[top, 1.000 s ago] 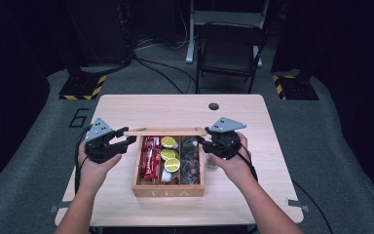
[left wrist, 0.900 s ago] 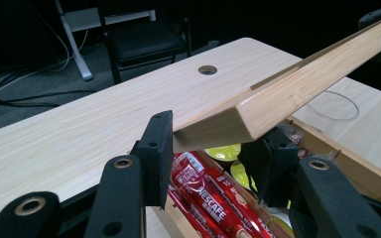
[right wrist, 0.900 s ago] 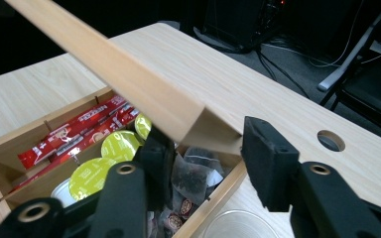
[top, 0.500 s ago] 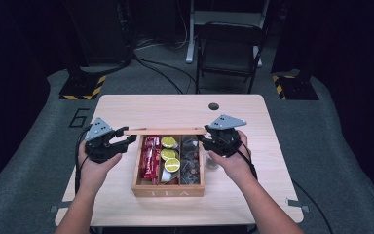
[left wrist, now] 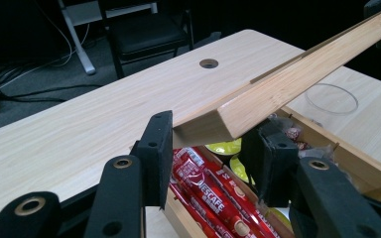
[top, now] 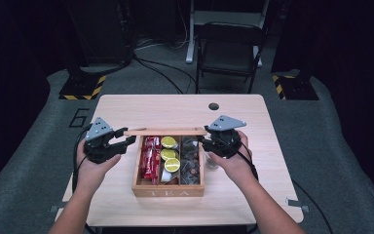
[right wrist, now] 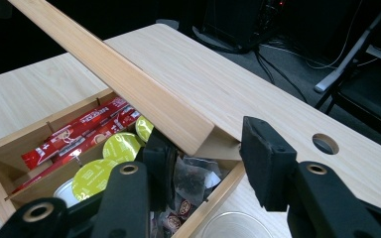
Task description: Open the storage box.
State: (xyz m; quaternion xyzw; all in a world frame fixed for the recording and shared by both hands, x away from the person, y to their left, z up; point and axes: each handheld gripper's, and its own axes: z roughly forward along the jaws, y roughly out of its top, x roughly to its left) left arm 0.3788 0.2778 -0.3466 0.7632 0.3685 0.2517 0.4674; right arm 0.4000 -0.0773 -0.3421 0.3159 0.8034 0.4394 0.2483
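Jaws first: our left gripper [top: 129, 141] pinches the left end of the lid [top: 165, 131], its pads pressed on either face of the wood. Our right gripper [top: 202, 141] has its jaws spread around the lid's right end, with one pad clear of the wood in the right gripper view, so we judge that side not yet gripped.

On the table [top: 175, 105] sits the box [top: 168, 191], open, near our edge. Its lid is raised along the far side of the box, between our two grippers and above the compartments.

We judge the lid to be stiff, light, smooth wood. It will not flex, but a smooth face could slip in a one-sided grip, and it may swing down if let go. We would hold it at both end corners, pads flat on the broad faces.

Inside the box lie red sachets [top: 148, 161], yellow pods [top: 168, 155] and dark tea bags [top: 191, 161]. A glass [left wrist: 331, 99] stands just beside the box on the right.
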